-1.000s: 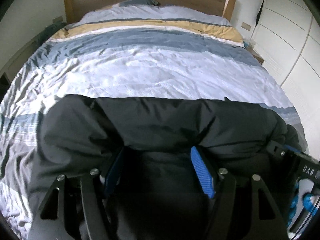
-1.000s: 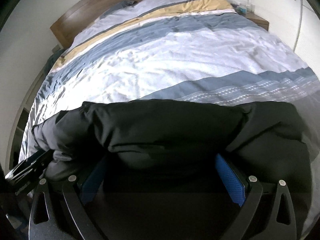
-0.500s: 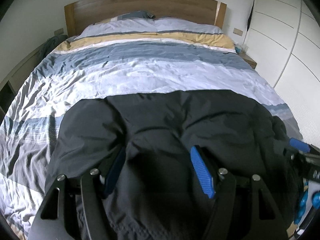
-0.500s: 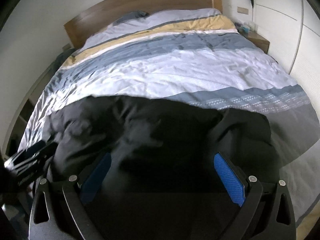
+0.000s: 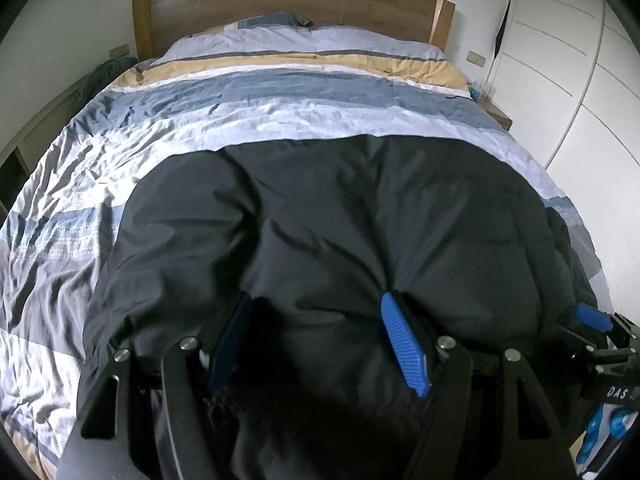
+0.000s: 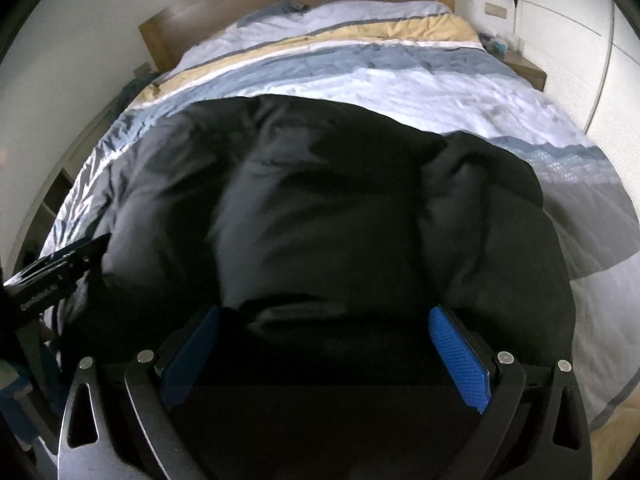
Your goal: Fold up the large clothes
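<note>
A bulky black padded jacket [image 5: 360, 216] lies on the striped blue, white and yellow duvet [image 5: 248, 112], on its near half. Behind the duvet stands the curved wooden headboard [image 5: 280, 0]; right of the bed are the white wardrobe doors [image 5: 580, 92].

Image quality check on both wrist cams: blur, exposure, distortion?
Left wrist: mostly sharp, black jacket creases readable, fabric between the left gripper fingers crushed to black; headboard bowed by fisheye, dark vignette at the corners. Right wrist: jacket smeared by motion blur, folds soft; striped duvet near blown out; right gripper lower area underexposed.
</note>
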The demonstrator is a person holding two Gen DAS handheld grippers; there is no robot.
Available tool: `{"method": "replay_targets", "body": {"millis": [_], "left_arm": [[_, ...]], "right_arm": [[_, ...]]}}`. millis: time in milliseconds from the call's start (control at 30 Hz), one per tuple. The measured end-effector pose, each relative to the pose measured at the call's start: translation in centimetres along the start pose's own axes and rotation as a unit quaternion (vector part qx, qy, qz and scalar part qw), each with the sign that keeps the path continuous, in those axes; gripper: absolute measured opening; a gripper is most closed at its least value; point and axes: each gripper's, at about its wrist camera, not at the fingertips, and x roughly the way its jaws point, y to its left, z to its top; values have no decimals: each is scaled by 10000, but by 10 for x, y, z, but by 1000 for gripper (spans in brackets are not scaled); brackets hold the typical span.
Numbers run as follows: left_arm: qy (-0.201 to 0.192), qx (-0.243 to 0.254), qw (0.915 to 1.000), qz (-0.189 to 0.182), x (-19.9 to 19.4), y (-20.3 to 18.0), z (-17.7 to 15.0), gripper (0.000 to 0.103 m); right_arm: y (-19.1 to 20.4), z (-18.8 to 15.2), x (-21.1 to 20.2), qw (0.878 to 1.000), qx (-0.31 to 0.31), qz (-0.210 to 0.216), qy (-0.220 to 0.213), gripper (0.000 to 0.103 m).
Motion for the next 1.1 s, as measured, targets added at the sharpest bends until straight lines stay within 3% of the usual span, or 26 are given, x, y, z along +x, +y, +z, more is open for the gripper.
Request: {"method": "replay_targets", "body": {"millis": [300, 367, 500, 700, 867, 1100], "left_arm": [[12, -233, 9997, -31, -15, 21, -11, 67], [-12, -308, 9994, -183, -23, 26, -17, 67], [-55, -499, 9975, -501, -38, 33, -32, 66], [-28, -478, 9970, -602, -47, 32, -51, 67], [62, -365, 9978, -549, -42, 28, -55, 67], [159, -245, 9984, -492, -29, 24, -57, 69]], "right_arm": [[-28, -6, -4, 9989, 225, -392, 111, 101], [-30, -6, -11, 9987, 275, -415, 48, 101], [-22, -9, -29, 9994, 287, -159, -125, 101], [6, -26, -38, 9997, 75, 207, -120, 101], [27, -41, -32, 9996, -181, 219, -70, 102], [22, -42, -23, 9994, -260, 179, -102, 102]]}}
